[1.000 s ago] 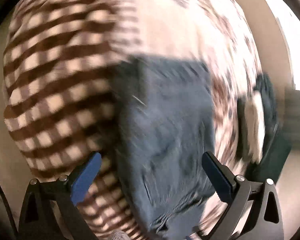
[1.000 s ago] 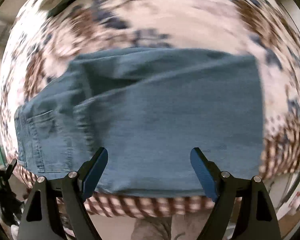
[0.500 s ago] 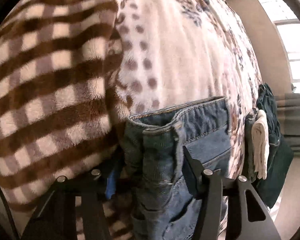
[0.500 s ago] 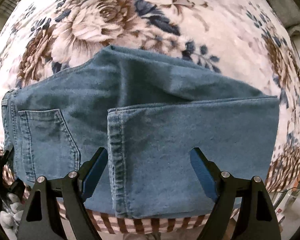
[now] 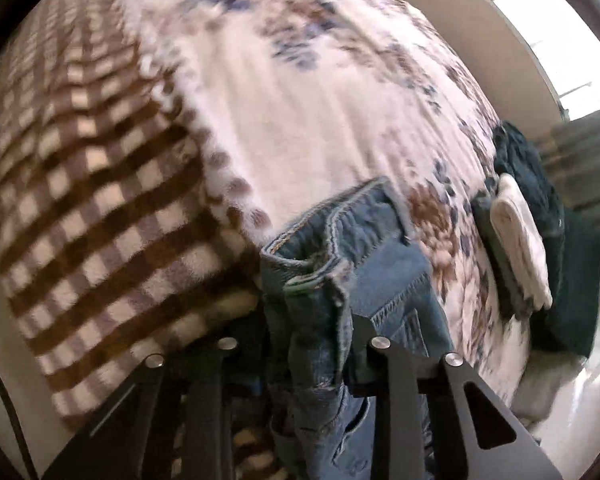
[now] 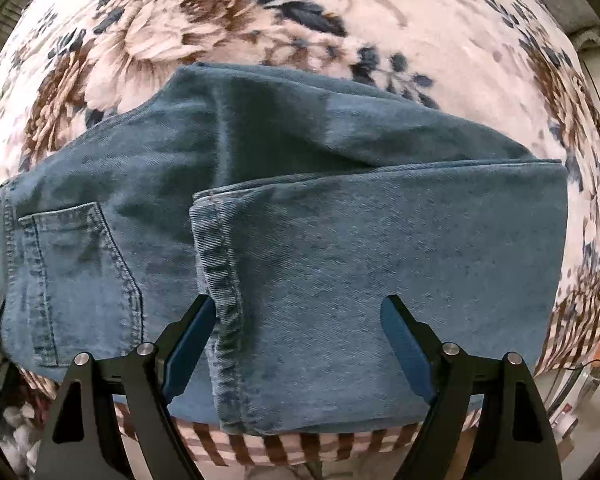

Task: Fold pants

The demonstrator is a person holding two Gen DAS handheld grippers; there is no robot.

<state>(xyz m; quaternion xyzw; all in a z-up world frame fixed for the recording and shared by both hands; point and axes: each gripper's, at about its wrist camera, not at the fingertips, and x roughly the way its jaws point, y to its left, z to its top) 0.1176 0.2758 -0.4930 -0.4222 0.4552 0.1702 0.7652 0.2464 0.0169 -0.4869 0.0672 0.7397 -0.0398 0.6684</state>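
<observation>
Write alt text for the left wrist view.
The left gripper, whose jaws have just been closing, pinches the bunched waistband of the blue jeans on a floral blanket. Folded dark and white clothes sit at right.

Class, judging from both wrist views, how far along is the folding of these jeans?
Done: the jeans lie on the floral blanket, legs already doubled back toward the pocket. In hand: the left gripper has just been closing and pinches the waistband. The right gripper hovers open above. Left: the final fold over.
</observation>
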